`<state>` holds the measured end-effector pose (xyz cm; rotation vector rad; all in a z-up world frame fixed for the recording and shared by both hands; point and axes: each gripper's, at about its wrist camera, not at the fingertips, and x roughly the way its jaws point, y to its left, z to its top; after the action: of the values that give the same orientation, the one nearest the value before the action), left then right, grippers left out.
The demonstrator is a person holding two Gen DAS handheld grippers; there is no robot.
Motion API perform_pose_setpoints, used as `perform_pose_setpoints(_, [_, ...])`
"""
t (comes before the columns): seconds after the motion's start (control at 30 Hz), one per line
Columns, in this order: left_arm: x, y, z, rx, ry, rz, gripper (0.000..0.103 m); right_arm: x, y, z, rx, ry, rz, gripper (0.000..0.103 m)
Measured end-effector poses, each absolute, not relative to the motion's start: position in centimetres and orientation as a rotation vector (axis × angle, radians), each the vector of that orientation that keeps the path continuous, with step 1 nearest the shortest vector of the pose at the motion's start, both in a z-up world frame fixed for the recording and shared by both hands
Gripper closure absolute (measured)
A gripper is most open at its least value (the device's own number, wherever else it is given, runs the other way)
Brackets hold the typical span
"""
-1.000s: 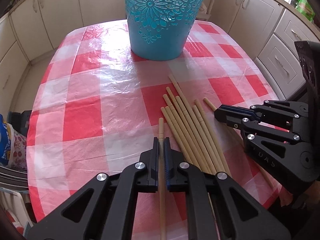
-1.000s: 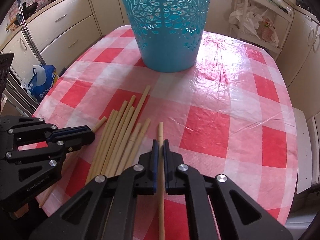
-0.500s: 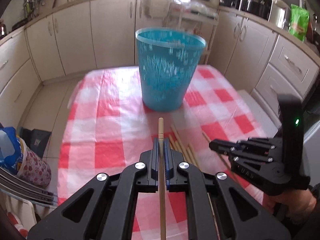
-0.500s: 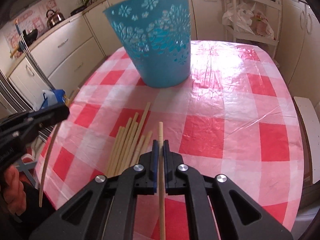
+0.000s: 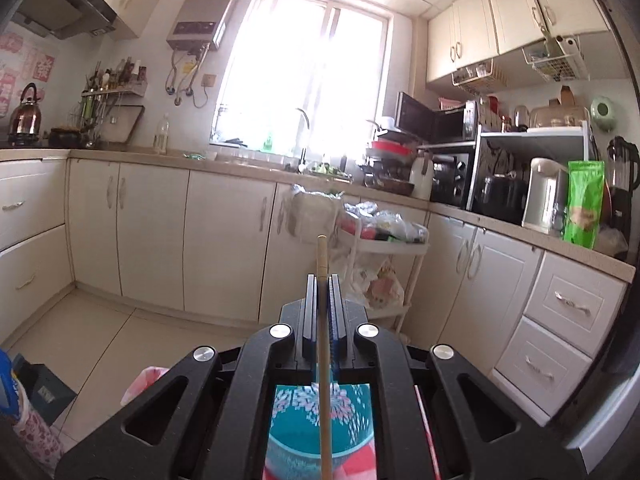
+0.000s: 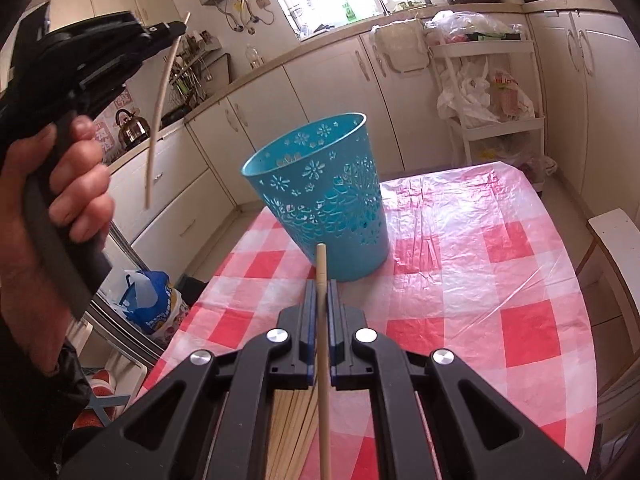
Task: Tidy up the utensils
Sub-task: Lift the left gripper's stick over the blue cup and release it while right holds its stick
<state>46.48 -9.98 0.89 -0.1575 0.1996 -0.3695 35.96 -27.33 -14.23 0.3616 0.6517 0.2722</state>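
Observation:
My left gripper (image 5: pixel 322 280) is shut on one wooden chopstick (image 5: pixel 322 248) and held high, facing the kitchen cabinets. The blue cut-out basket (image 5: pixel 320 420) shows only through the gripper's frame, below it. In the right wrist view the left gripper (image 6: pixel 176 28) is up at the left in a hand (image 6: pixel 60 184), and its chopstick (image 6: pixel 160 96) hangs down beside the basket (image 6: pixel 320 196). My right gripper (image 6: pixel 321 286) is shut on a second chopstick (image 6: pixel 321 264), above the checked table (image 6: pixel 460 260) and pointed at the basket. Several loose chopsticks (image 6: pixel 292 412) lie under it.
A white chair (image 6: pixel 612 232) stands at the table's right edge. A blue bag (image 6: pixel 148 304) sits on the floor to the left. A white trolley (image 6: pixel 492 80) with plastic bags stands against the cabinets behind the table.
The left gripper has lifted its chopstick high off the table and tipped up to nearly level. The right gripper has also raised its chopstick and tilted up, showing the whole basket.

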Motion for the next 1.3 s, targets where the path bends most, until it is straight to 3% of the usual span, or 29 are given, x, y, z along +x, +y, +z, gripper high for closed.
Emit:
perform_pose_setpoints(0.2, [51.2,-10.5,1.0,-0.24,0.128,-0.279,0.098,35.8,-28.2,-14.0,0.406,0.63,0.271,0.097])
perform_pose_setpoints(0.43, [54.3,-11.2,-3.1,-0.213,0.163,-0.219,0.098,35.8,-29.1,-13.8,0.444,0.609,0.258,0.097])
perform_pose_setpoints(1.0, [51.9,-11.9,-7.8,-0.088,0.221,-0.205,0.098,35.6,-29.5,-13.0,0.445,0.563,0.234,0.097])
perform_pose_setpoints(1.3, [50.2,-10.0,-5.6,-0.107,0.227,-0.2,0.094,35.2,-28.9,-12.1,0.44,0.529,0.251,0.097])
